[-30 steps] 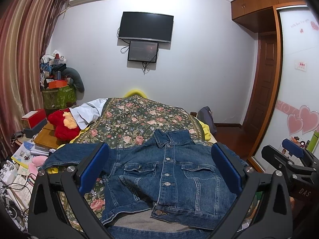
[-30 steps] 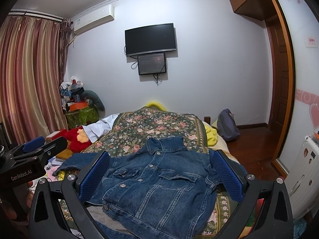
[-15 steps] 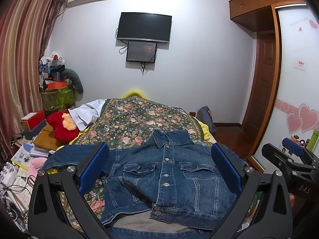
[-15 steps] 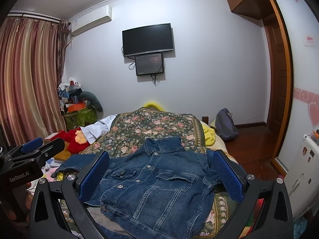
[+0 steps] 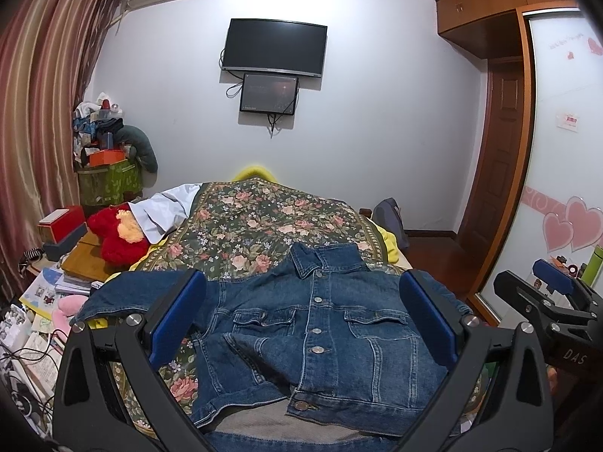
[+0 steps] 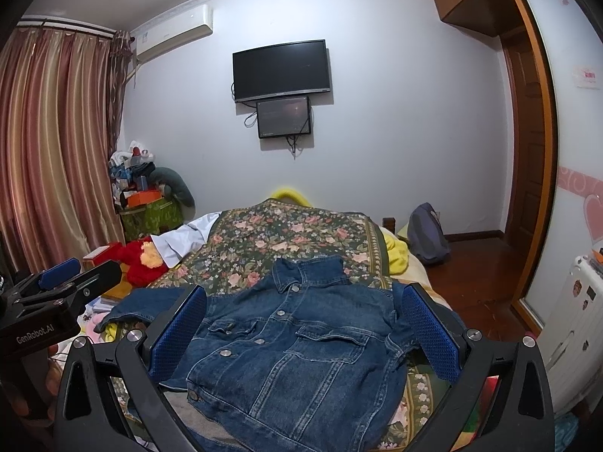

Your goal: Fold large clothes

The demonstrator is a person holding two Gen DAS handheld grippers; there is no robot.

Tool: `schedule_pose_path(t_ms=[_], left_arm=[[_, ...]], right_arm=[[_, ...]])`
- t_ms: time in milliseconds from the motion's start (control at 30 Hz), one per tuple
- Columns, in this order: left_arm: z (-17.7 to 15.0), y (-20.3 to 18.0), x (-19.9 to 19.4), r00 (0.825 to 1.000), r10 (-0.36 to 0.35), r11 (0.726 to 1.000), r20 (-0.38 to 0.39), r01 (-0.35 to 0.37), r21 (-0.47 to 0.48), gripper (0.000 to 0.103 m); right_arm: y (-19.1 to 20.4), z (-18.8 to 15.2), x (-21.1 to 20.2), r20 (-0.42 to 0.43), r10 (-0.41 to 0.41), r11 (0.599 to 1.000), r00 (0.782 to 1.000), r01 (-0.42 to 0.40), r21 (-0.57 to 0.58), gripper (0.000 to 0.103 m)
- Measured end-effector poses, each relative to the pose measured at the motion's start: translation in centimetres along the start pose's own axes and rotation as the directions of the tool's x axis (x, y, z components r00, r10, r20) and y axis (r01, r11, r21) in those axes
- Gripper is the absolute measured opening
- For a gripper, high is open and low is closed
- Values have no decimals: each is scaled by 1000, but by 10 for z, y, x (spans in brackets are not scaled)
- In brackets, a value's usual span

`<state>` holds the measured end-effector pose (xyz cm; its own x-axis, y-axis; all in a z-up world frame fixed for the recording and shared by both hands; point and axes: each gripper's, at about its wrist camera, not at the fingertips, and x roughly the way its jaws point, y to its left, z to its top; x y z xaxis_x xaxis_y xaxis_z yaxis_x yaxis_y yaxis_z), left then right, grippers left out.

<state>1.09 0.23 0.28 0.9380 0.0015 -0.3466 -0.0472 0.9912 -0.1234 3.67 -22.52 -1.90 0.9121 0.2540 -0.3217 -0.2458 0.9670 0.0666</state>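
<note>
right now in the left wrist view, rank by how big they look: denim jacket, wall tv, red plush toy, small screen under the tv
1. denim jacket, though it lies nearest the camera
2. wall tv
3. red plush toy and small screen look alike; the toy is nearer, so unranked

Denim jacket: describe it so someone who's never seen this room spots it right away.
Find the bed with the dark floral cover below the wall-mounted TV. At its near end lies the denim jacket, front up, collar toward the TV, one sleeve stretched out to the left. It is the only blue denim piece with metal buttons and two flap chest pockets, unlike the white garment and red plush toy by the bed's far left edge.
</note>
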Motion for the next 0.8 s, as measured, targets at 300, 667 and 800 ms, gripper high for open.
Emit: schedule_pose_path(t_ms=[300,667,800], left_arm=[[-5,14,15,1000,0,1000,-27,-1,-23,103],[-19,84,52,980,181,972,-83,-191,-139,103],[-24,129,72,957,260,940,-126,-281,-194,103]], right_arm=[[7,1,15,-35,0,1000,999,0,-7,103],[25,0,62,-117,15,999,993,-19,-34,103],[40,-1,91,-144,39,997,989,-47,-57,103]])
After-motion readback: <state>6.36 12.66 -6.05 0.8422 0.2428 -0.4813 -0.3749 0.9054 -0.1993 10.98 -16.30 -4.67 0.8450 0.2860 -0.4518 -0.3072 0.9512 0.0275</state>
